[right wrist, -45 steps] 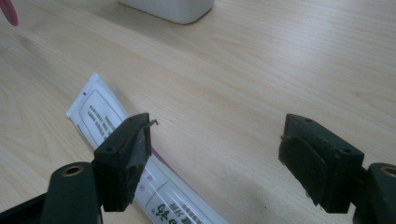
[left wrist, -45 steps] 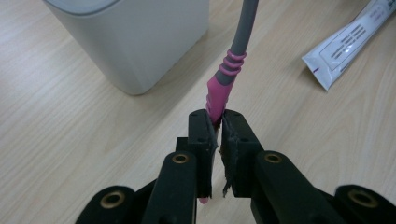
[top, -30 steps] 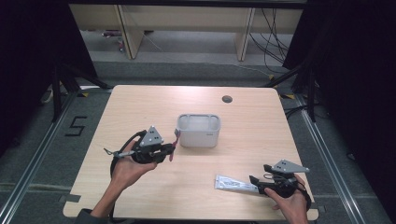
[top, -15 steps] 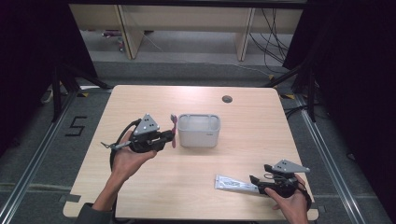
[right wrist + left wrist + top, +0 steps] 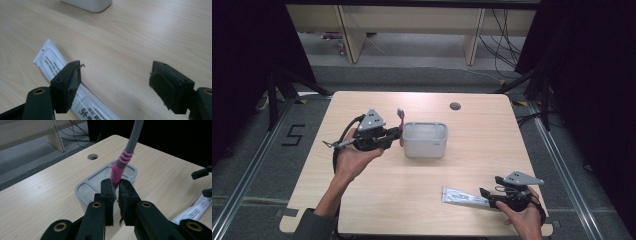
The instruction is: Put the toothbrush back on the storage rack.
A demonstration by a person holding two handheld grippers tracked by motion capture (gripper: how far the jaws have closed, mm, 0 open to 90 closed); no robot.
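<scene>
Now your left tongs (image 5: 396,135) sit higher and closer to the white holder (image 5: 426,140) than a second ago, clamped on the pink end of the toothbrush (image 5: 117,171). It stands nearly upright from the tongs, grey stem rising above 3 pink ribs. I judge that you are about to lower it into 1 of the compartments just beyond the tongs.

The holder is a smooth, matte plastic box with rounded corners and thin dividers. Your right tongs (image 5: 115,82) have kept their place near the bench (image 5: 377,210) edge, gaping wide and gripping nothing, with 1 pad over the toothpaste tube (image 5: 53,66). That tube is flat, glossy white with printed lettering and a crimped tail, lying on pale, fine-grained wood laminate.
</scene>
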